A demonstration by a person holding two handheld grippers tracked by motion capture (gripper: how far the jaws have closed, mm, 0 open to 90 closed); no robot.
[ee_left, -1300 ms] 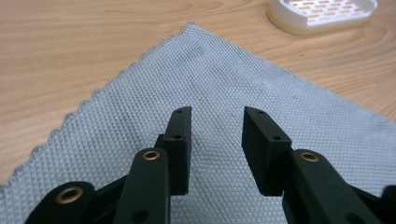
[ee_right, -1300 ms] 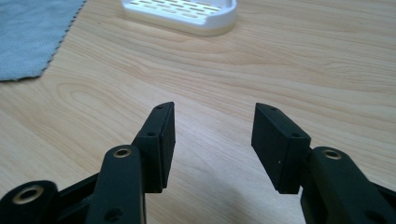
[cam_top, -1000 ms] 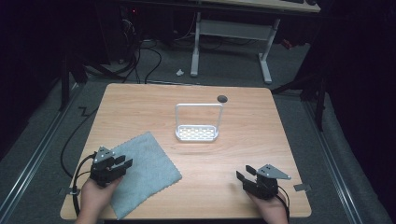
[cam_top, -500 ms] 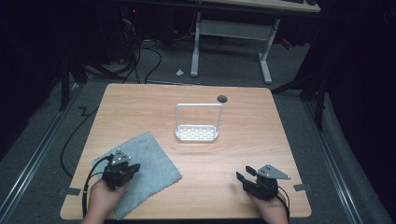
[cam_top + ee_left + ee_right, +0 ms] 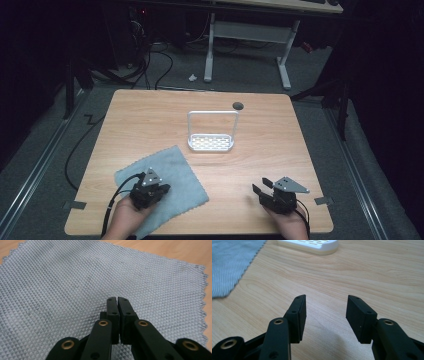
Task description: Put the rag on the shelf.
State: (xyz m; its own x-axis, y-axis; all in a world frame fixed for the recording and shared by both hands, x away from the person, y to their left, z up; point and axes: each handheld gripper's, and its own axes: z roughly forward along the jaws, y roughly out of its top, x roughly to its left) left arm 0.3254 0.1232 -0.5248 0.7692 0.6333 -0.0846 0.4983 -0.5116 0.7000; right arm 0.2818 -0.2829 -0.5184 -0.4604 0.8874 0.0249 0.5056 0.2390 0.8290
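Observation:
A grey waffle-textured cloth (image 5: 172,170) lies flat on the near left of the wooden table (image 5: 145,120). My left gripper (image 5: 161,190) hovers low over the cloth's near part, held in a hand. In the left gripper view its jaws (image 5: 117,300) are pressed together above the cloth (image 5: 75,277), with no fabric between them. My right gripper (image 5: 261,187) rests near the front right edge. Its jaws stand open over bare wood (image 5: 325,305), with nothing between them.
A white rack with a perforated base and a tall wire handle (image 5: 211,142) stands at the table's middle; its base (image 5: 312,244) lies ahead of the right gripper. A dark round hole (image 5: 238,105) sits near the far edge. A cloth corner (image 5: 232,262) lies left of the right gripper.
My left gripper has slid to the right and slightly nearer, from the cloth's left edge to over its near middle. The right gripper, cloth and rack have stayed put.

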